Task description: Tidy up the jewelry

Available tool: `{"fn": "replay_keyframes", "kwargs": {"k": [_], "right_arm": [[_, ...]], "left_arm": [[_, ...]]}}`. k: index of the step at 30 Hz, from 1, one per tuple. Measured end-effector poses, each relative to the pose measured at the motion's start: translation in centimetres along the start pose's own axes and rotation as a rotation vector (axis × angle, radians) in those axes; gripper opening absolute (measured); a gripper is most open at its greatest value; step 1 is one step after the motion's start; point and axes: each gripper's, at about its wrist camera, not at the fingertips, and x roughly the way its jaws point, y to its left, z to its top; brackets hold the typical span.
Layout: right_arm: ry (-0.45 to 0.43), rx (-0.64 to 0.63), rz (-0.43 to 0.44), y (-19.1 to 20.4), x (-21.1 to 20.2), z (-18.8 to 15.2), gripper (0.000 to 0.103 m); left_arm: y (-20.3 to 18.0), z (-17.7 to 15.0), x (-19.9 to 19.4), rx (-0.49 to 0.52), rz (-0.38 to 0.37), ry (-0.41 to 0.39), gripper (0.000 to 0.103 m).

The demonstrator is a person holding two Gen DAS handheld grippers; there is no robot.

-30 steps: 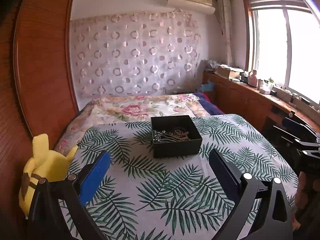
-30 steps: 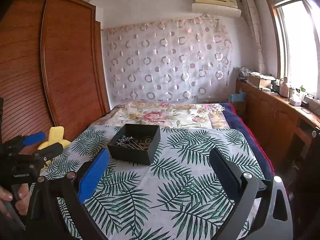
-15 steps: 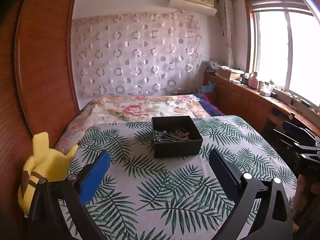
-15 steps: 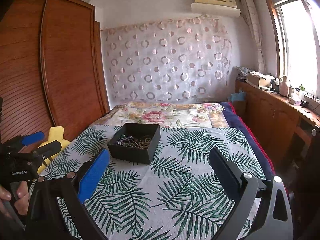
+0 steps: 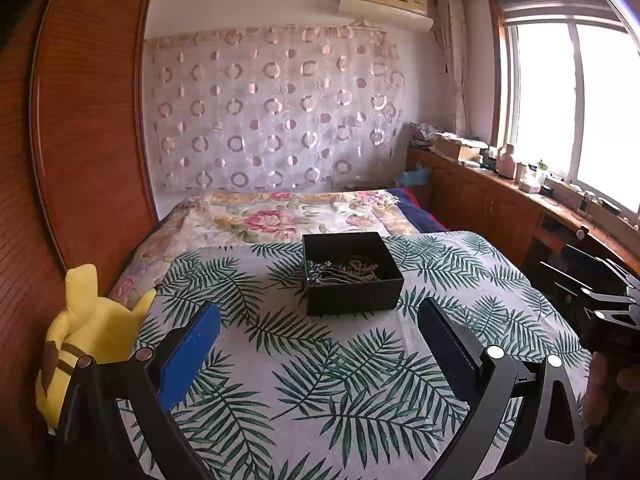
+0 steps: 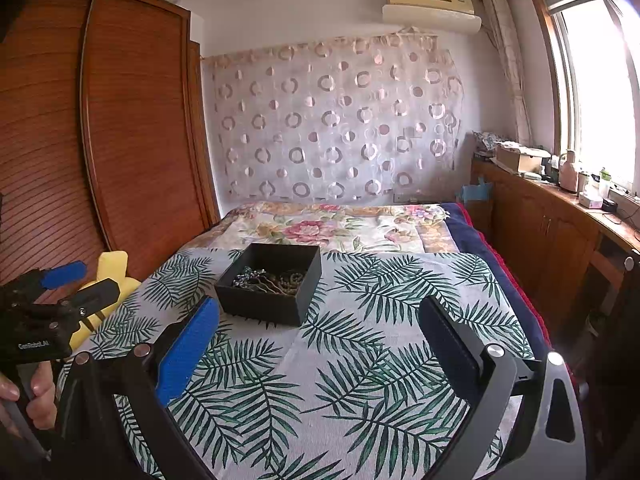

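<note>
Both grippers hang above the bed with nothing in them. From my left gripper [image 5: 318, 344], the two fingers stand wide apart, framing a leaf-print cloth [image 5: 320, 380]. My right gripper [image 6: 318, 344] is spread just as wide.

A black box [image 5: 351, 272] sits on the cloth ahead of both tools, well apart from the fingers. Inside it lies a tangle of jewelry [image 5: 340, 271]: dark beads and chains heaped together, too small to sort out by eye. A yellow plush toy [image 5: 86, 340] leans at the bed's left edge.

Compared with a second ago, almost nothing has shifted; the box sits where it was. I judge this fits either jewelry waiting to be sorted or jewelry already gathered.
</note>
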Motion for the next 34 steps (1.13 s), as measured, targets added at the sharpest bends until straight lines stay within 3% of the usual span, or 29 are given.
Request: {"fn": "replay_keyframes", "kwargs": {"k": [34], "right_arm": [[0.000, 0.004, 0.000, 0.04, -0.08, -0.36, 0.100]], "left_arm": [[-0.67, 0.28, -0.55, -0.001, -0.002, -0.012, 0.095]]}}
